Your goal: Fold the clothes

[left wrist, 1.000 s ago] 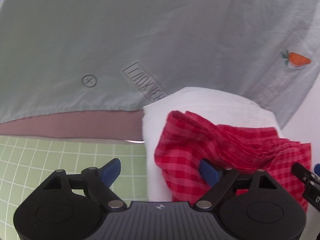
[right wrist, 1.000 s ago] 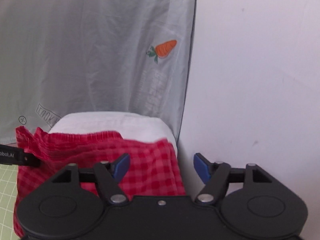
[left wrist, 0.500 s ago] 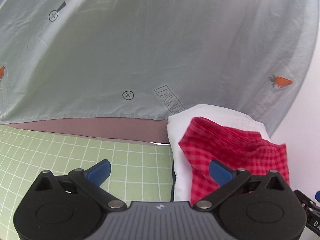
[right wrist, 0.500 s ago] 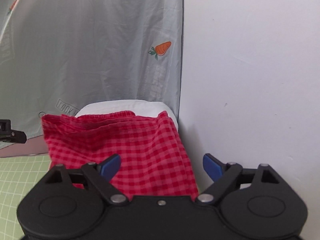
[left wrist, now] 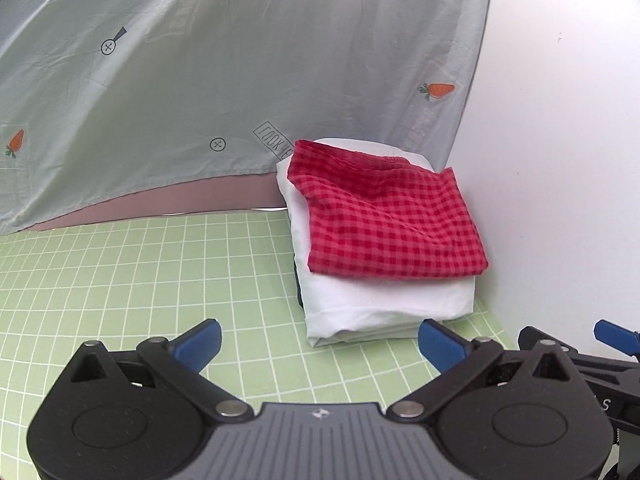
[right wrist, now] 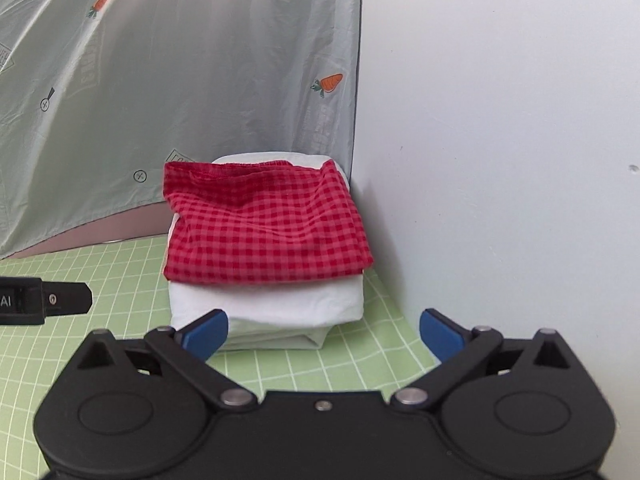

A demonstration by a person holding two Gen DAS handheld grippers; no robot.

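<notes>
Nearest the left wrist camera, the left gripper (left wrist: 318, 344) stands with its blue-tipped fingers spread wide and nothing between them, above the green grid mat (left wrist: 120, 280) that covers the tabletop. Nearest the right wrist camera, the right gripper (right wrist: 323, 332) is likewise spread wide and empty; its left fingertip (right wrist: 206, 334) overlaps the near edge of the pile as that camera sees it, though whether they touch cannot be told. Just beyond both grippers lies the folded white garment (left wrist: 384, 300), resting on the mat close to the white wall (right wrist: 500, 140). The folded red checked cloth (right wrist: 264, 228) sits on top of it, square and fairly flat, its hemmed edge at the far side. Behind the pile hangs a pale grey sheet (left wrist: 240, 60) printed with small carrots and lettering.
</notes>
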